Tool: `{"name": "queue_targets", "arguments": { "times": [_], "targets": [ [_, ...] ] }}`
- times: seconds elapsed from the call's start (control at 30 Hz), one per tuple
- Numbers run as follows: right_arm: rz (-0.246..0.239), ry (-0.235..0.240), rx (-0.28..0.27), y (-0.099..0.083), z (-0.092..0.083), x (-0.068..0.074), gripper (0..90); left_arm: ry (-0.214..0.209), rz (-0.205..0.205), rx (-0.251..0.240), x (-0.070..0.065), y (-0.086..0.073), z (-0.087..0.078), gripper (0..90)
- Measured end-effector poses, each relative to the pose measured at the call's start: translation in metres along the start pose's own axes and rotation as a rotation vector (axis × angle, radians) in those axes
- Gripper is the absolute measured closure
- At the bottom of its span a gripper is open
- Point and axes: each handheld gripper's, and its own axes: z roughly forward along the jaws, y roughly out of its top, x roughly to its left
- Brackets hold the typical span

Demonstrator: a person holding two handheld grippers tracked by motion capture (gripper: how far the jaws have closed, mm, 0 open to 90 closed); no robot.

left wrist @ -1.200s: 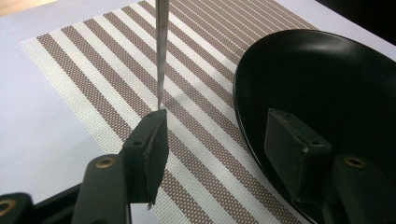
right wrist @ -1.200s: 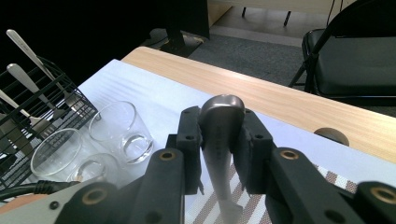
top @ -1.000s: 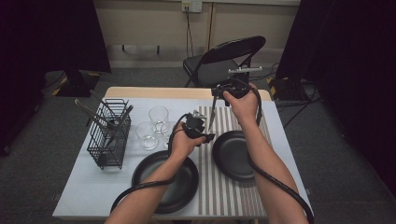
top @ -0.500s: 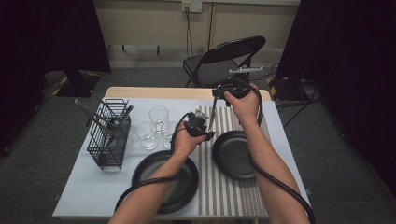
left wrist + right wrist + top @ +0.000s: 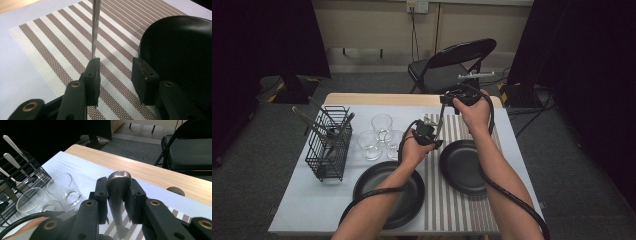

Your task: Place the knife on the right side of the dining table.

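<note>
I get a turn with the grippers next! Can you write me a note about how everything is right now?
Right gripper: shut on a metal utensil, held by its handle end and hanging down over the striped placemat.
Left gripper: open, its jaws have just been closing; the utensil's blade rests by one pad, not pinched yet.
Two black plates are laid out; three glasses and the wire cutlery basket sit at the left.
Done: utensil lifted out.
Left: probably take the utensil over and lay it beside a plate.

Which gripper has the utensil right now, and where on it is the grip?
The right gripper is clamped on the handle end of a metal utensil. The left gripper holds nothing; its jaws have been closing beside the blade.
</note>
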Motion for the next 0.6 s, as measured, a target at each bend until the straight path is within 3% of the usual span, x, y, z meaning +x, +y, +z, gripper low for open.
{"name": "queue_targets", "arguments": {
  "times": [0.07, 0.33, 0.6],
  "targets": [
    [-0.001, 0.001, 0.001, 0.0, -0.0001, 0.0006, 73.7, 0.016, 0.012, -0.004, 0.0018, 0.0013, 0.0004, 60.2],
    [-0.002, 0.0, 0.003, -0.0001, -0.0002, 0.0017, 73.7, 0.031, -0.017, 0.005, 0.0077, 0.0025, 0.0033, 60.4],
    [0.013, 0.005, -0.006, -0.0016, -0.0008, -0.0009, 73.7, 0.049, 0.011, -0.002, 0.0097, 0.0038, 0.0093, 63.7]
  ]
}}
